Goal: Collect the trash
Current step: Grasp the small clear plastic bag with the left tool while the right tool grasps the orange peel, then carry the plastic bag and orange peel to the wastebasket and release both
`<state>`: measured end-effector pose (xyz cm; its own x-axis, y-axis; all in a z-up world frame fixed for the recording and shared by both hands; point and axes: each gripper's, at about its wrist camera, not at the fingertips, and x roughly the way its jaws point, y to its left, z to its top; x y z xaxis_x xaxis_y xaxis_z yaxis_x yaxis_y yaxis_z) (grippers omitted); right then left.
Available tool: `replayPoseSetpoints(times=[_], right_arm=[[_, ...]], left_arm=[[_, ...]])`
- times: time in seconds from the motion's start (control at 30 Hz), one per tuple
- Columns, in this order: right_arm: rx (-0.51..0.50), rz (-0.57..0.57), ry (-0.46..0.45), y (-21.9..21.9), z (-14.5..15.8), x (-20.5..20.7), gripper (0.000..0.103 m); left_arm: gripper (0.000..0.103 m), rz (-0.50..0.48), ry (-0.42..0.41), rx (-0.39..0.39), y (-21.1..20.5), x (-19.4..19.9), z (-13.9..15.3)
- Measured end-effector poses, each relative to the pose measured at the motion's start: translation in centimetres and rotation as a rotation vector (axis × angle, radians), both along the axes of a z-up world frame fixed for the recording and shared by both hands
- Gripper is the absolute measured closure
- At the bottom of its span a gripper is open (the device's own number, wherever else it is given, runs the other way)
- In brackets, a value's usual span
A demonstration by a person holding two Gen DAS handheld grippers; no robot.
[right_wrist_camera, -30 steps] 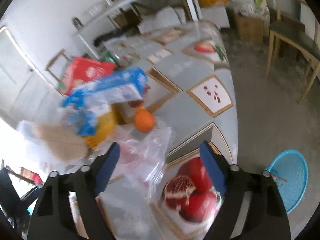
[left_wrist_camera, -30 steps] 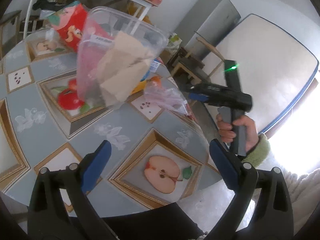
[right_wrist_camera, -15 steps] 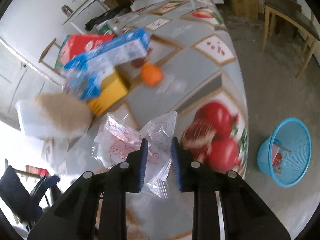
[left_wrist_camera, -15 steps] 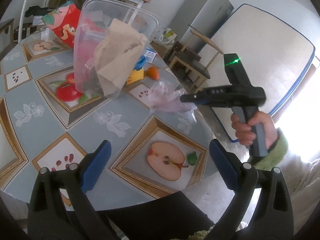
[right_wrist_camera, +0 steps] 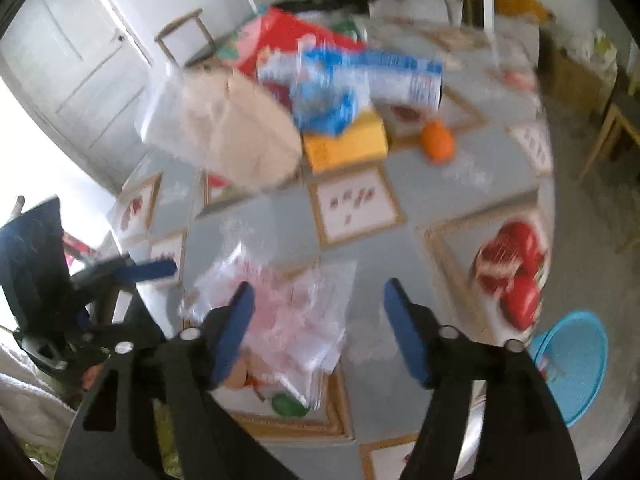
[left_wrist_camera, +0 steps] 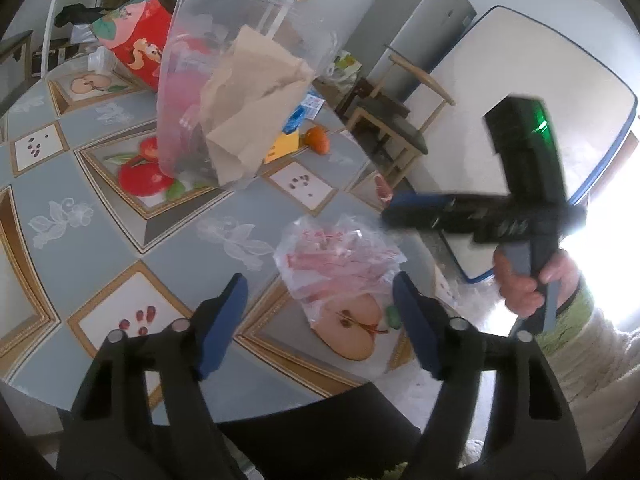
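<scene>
A: Nearest first; the left gripper [left_wrist_camera: 320, 316] has its blue pads spread with nothing pressed between them, and its jaws have just been closing in; the crumpled clear plastic bag with pink print [left_wrist_camera: 340, 264] lies on the counter [left_wrist_camera: 100, 248] just ahead of the fingertips, slightly toward the right pad.

B: And the right gripper [right_wrist_camera: 316, 328]? Its jaws have just been opening; the pads stand apart and released; the same bag [right_wrist_camera: 280, 312] rests loose under and just beyond them, closer to its left pad.

A: So the bag sits near the counter's edge between both grippers; I'd judge the left is lined up for it, since the bag spreads across that gripper's line, not along it.

B: Agreed; farther back stand the clear plastic tub holding a brown paper bag [left_wrist_camera: 240, 92], the small orange fruit [left_wrist_camera: 318, 140] and a red printed carton [left_wrist_camera: 138, 52]; the round blue plastic basket [right_wrist_camera: 572, 364] waits on the floor beside the counter, on the right gripper's side.
</scene>
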<state>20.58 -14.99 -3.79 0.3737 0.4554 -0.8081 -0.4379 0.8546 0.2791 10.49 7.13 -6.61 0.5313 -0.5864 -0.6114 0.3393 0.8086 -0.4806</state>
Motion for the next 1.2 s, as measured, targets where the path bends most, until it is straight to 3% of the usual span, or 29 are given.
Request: replayPoseSetpoints(times=[0.1,0.27,0.47,0.63,0.83,1.2], right_arm=[[-0.015,-0.060,-0.074,-0.6,1.1,2.0,0.035],[-0.173,-0.091,-0.231,0.4,0.7,6.8,0.035],[-0.228,-0.103,-0.186,1.5,-2.7,12.1,0.052],[-0.242,-0.138,-0.134,0.9,-4.6,12.9,0.078],[-0.166,-0.191,-0.097,-1.1,-3.9,10.8,0.087],[0.026,-0.253,-0.092,-5.1,0.4,-2.9,0.088]], left_arm=[[0.041,0.001,0.011,0.007,-0.1,0.6,-0.2],[0.049,-0.011,0.018,0.006,-0.4,0.8,-0.3],[0.056,-0.011,0.019,0.026,-0.5,0.7,-0.5],[0.059,-0.008,0.023,0.022,0.0,0.5,-0.6],[0.063,-0.008,0.041,0.015,0.1,0.7,-1.2],[0.075,0.041,0.101,0.024,-0.1,3.0,-1.4]])
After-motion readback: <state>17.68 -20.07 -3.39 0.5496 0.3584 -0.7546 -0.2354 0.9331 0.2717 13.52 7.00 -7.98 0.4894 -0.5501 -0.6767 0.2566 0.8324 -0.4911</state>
